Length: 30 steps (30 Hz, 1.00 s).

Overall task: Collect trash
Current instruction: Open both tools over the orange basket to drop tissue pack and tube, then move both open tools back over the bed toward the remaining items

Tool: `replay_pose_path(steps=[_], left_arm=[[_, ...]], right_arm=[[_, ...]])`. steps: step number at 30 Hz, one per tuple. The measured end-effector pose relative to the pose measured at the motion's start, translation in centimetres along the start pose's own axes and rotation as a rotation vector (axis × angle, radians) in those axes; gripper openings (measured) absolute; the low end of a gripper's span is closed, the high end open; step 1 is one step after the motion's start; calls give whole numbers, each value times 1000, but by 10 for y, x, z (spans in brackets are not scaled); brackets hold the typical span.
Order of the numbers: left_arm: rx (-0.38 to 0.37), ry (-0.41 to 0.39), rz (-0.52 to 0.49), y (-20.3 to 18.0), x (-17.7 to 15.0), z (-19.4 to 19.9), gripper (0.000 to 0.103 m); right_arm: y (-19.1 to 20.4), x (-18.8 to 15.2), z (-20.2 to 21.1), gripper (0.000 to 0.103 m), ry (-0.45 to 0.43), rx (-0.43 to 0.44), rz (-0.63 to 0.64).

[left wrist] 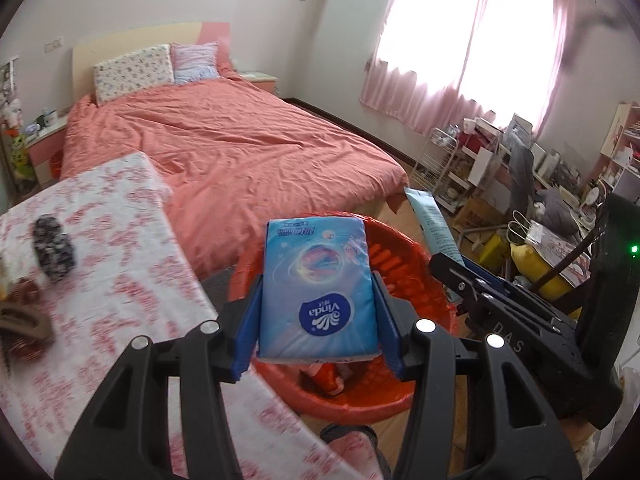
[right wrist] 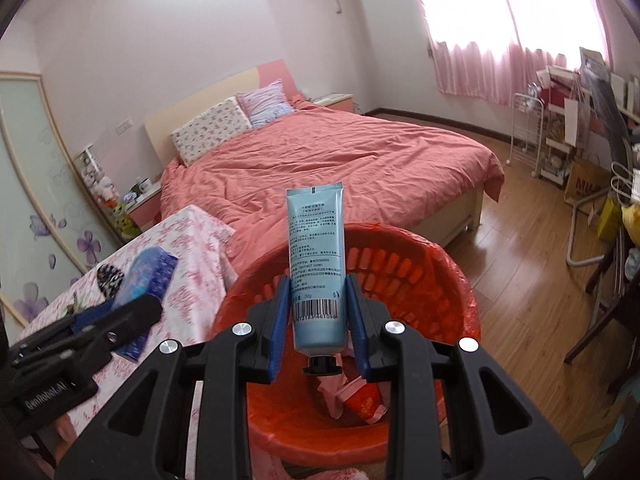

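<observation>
Below the left tongs [left wrist: 316, 300] and the right tongs [right wrist: 318, 312], the red basket [right wrist: 404, 272] is only partly seen: its near rim is hidden behind the black frames of both, and the crumpled red and white wrappers [right wrist: 360, 396] on its bottom cannot be told apart. At the left edge of the left wrist view, the brown things on the bench [left wrist: 104, 240] are cut off and blurred, so I cannot name them; a dark speckled lump [left wrist: 54, 246] lies beyond them on the pink flowered cloth.

Between the blue pads of the left tongs sits a blue tissue pack [left wrist: 318, 288] with a planet picture and a white "Vinda" mark printed upside down; the pads press on both long sides, the jaws roughly half open around it, and it hangs over the basket's near half. Between the right tongs stands a pale blue tube [right wrist: 316, 268], its black cap toward the camera and its crimped end pointing away, small print and a barcode on the face. The pads grip it low on both sides, the jaws narrow, above the basket's middle.

Both tongs point forward and down over the basket, side by side, the left one just off the bench's corner. Beyond them lies a bed [left wrist: 224, 148] with a coral cover.
</observation>
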State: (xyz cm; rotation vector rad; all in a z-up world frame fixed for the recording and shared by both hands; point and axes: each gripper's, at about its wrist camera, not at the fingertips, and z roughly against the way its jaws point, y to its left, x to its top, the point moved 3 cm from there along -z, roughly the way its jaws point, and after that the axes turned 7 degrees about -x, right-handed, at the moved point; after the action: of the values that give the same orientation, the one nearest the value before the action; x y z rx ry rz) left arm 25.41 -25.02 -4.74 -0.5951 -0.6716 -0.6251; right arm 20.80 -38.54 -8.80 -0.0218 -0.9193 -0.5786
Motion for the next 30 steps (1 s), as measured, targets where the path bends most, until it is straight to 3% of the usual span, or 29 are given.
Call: replay_pose_path(steps=[5,7,8,14,22,30], left_arm=[[43,46,15,9,-2,-28,65],[65,51,34,20,-7,-29,68],[80,51,39,26,-9,-27,69],[164,44,53,56,-24,-5,71],[332,-1,61,109,-56,62,75],[521,-62,234,207,-78,139,75]], right_arm=[[-8,-4,-15,33,30,-22,-6],[-11,-8,-15,53,35,-27,-10],[-11,-9,-15,55,32,-30,-9],[-1,-15,-11,56,60,-23,11],[34,-28,-5,58,90,9,84],[93,-57,-2,58,123,49,216]])
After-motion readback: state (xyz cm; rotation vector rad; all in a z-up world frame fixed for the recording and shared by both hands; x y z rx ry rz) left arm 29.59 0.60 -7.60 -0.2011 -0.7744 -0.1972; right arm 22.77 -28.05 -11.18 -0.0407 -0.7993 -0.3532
